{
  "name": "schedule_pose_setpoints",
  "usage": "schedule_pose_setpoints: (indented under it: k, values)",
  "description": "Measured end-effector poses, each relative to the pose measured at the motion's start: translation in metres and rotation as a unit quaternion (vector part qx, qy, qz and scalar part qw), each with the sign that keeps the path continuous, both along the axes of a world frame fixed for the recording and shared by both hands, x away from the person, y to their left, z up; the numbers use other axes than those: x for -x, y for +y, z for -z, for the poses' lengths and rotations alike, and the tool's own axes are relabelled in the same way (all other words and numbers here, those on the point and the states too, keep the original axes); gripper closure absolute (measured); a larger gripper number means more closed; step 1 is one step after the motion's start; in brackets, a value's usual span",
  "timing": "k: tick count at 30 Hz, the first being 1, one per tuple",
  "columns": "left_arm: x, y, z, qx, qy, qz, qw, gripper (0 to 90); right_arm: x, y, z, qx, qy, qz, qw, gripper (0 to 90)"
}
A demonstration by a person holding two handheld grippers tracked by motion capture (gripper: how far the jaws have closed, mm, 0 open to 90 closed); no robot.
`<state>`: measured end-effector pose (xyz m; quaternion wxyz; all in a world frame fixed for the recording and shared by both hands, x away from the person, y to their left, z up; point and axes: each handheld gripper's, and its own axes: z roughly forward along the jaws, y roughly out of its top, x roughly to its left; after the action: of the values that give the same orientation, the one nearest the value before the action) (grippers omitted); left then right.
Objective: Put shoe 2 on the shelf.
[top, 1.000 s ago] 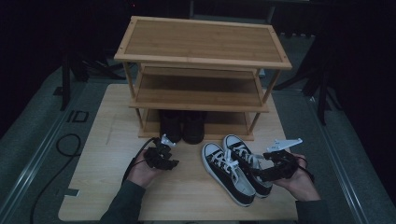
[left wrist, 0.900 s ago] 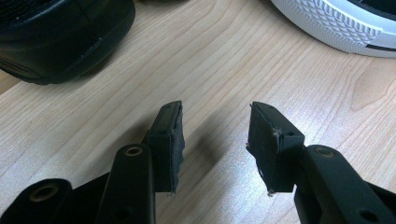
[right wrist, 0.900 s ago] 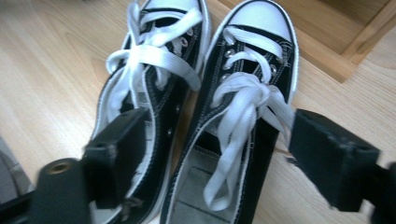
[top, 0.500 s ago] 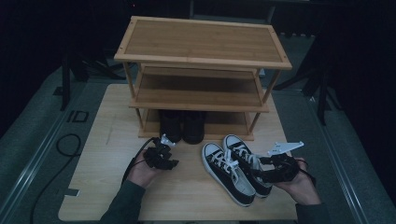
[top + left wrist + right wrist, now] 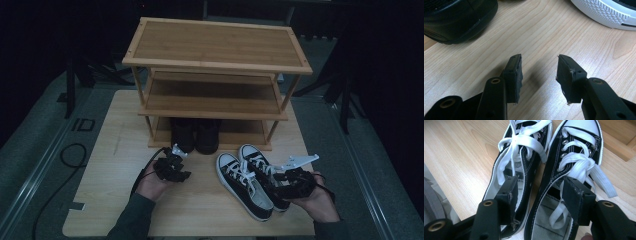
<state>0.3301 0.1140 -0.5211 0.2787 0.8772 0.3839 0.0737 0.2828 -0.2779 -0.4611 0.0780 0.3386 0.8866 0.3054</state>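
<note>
Since the earlier frame, my right gripper (image 5: 539,195) has been closing, one jaw inside each sneaker (image 5: 571,170), inner walls between, not yet clamped. Left gripper (image 5: 539,75) rests apart, empty. "ID" (image 5: 83,124) marks the mat.

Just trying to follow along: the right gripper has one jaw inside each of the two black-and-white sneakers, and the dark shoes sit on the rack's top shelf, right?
Not quite. The high view shows the dark shoes on the rack's bottom shelf. The right gripper does have one jaw inside each sneaker.

A pair of black canvas low-top sneakers (image 5: 252,182) with white laces, white toe caps and white rubber soles is set upright, side by side and touching, on the light wooden tabletop, toes directed toward the shelf rack.
</note>
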Motion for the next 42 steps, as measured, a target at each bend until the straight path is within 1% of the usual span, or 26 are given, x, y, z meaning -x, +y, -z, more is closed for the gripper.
schedule_pose_setpoints:
  k: [4, 5, 8, 12, 13, 18, 19, 23, 29, 36, 37, 42]
  values:
    - [0.000, 0.000, 0.000, 0.000, 0.000, 0.000, 1.0000, 55.6, 0.000, 0.003, 0.002, 0.005, 0.002, 0.000, 1.0000, 44.8]
    - [0.000, 0.000, 0.000, 0.000, 0.000, 0.000, 1.0000, 55.6, 0.000, 0.004, 0.003, 0.010, 0.002, 0.003, 0.9999, 42.4]
    - [0.000, -0.001, 0.000, 0.002, -0.001, -0.001, 1.0000, 55.6, -0.001, 0.007, 0.006, 0.017, 0.005, 0.009, 0.9998, 40.6]
    - [0.000, 0.000, 0.000, 0.000, 0.000, 0.000, 1.0000, 55.6, -0.002, 0.009, 0.008, 0.021, 0.007, 0.007, 0.9997, 39.9]
    - [0.000, 0.000, 0.000, -0.001, 0.000, 0.000, 1.0000, 55.6, -0.003, 0.011, 0.010, 0.024, 0.011, 0.008, 0.9996, 39.5]
    - [0.000, -0.001, 0.000, 0.000, 0.000, 0.000, 1.0000, 55.6, -0.005, 0.015, 0.014, 0.027, 0.019, 0.009, 0.9994, 37.8]
    - [0.001, -0.001, 0.000, 0.002, 0.000, 0.000, 1.0000, 55.6, -0.007, 0.017, 0.015, 0.028, 0.022, 0.013, 0.9993, 37.2]
    - [0.001, -0.002, -0.001, 0.001, 0.000, 0.003, 1.0000, 55.6, -0.010, 0.023, 0.018, 0.029, 0.027, 0.018, 0.9991, 37.0]
    - [0.000, -0.001, 0.000, 0.000, 0.002, 0.003, 1.0000, 55.6, -0.016, 0.028, 0.026, 0.027, 0.039, 0.028, 0.9985, 41.8]
    - [0.000, -0.002, 0.001, -0.001, 0.003, 0.004, 1.0000, 55.6, -0.021, 0.036, 0.034, 0.037, 0.049, 0.033, 0.9976, 44.4]
    - [0.000, -0.002, 0.001, -0.001, 0.003, 0.004, 1.0000, 55.6, -0.023, 0.039, 0.036, 0.044, 0.049, 0.037, 0.9972, 46.1]
    - [0.000, -0.002, 0.002, -0.004, 0.004, 0.007, 1.0000, 55.6, -0.025, 0.042, 0.036, 0.060, 0.051, 0.045, 0.9959, 50.2]
